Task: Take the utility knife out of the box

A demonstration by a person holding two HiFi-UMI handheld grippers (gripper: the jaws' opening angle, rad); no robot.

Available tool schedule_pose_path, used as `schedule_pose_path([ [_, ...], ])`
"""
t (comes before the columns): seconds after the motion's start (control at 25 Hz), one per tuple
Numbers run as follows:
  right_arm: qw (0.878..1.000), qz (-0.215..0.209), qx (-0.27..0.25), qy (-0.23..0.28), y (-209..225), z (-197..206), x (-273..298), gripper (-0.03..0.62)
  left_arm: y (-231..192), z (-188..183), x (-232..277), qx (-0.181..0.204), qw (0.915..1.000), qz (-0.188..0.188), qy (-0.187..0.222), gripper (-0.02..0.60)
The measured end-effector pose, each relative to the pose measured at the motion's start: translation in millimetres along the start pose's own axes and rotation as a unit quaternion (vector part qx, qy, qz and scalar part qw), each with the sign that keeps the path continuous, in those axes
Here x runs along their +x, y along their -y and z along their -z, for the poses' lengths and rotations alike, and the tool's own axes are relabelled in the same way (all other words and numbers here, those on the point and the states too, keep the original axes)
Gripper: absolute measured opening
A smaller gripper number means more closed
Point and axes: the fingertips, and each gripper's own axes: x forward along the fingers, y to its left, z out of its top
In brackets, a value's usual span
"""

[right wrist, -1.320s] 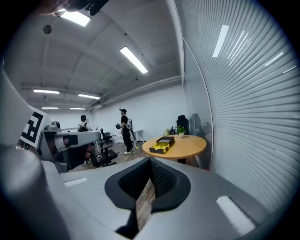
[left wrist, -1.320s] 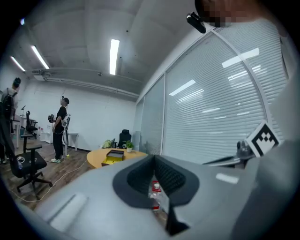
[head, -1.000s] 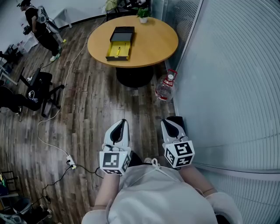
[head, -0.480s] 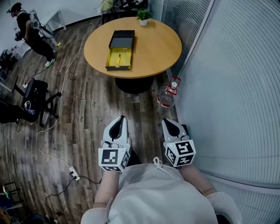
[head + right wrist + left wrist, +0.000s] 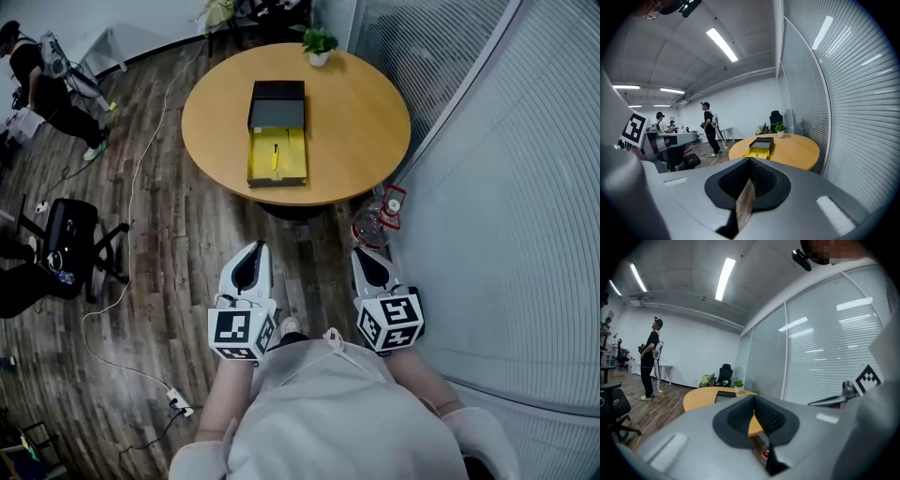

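Note:
An open box lies on a round wooden table (image 5: 366, 112): a black lid (image 5: 277, 103) and, nearer me, a yellow tray (image 5: 291, 169). The utility knife (image 5: 275, 156), small and yellow, lies in the tray. My left gripper (image 5: 255, 248) and right gripper (image 5: 359, 253) are held side by side over the floor, well short of the table, both shut with nothing in them. The right gripper view looks past the right gripper (image 5: 749, 187) to the tray (image 5: 757, 152). In the left gripper view the left gripper (image 5: 753, 416) covers most of the table (image 5: 701, 397).
A potted plant (image 5: 319, 42) stands at the table's far edge. A water bottle (image 5: 380, 220) sits on the floor by the table's foot. A glass wall with blinds (image 5: 506, 187) runs along the right. Left: an office chair (image 5: 66, 244), a floor cable, a power strip (image 5: 178, 401), a person (image 5: 37, 75).
The table and box have drawn closer and shifted right in the head view as I walk toward them. Both grippers stay shut in the same pose.

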Motion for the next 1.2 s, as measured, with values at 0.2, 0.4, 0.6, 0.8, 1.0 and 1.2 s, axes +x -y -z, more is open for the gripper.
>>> schedule_pose_path([
  [0.2,1.0,0.011,0.005,-0.005,-10.0,-17.4,59.0,0.0,-54.8,-5.8,37.0,-0.001,0.9999,0.0,-0.011,0.006],
  [0.4,1.0,0.01,0.009,-0.024,-2.4,-19.4,105.2,0.0,-82.0,4.7,77.6,-0.008,0.9994,0.001,-0.033,0.006],
  [0.6,1.0,0.003,0.013,-0.027,26.6,-28.0,159.5,0.0,-96.8,16.8,133.6,-0.01,0.9986,-0.005,-0.051,0.006],
  [0.8,1.0,-0.013,0.008,-0.024,67.2,-53.5,225.0,0.0,-110.5,23.0,205.5,-0.007,0.9973,-0.019,-0.071,0.006],
  [1.0,0.999,-0.036,0.0,-0.026,108.4,-79.6,292.4,0.0,-127.0,33.1,280.1,-0.013,0.9944,-0.045,-0.095,0.006],
  [1.2,0.997,-0.061,0.0,-0.041,148.2,-87.6,355.4,0.0,-142.7,75.2,353.7,-0.017,0.984,-0.072,-0.162,0.006],
])
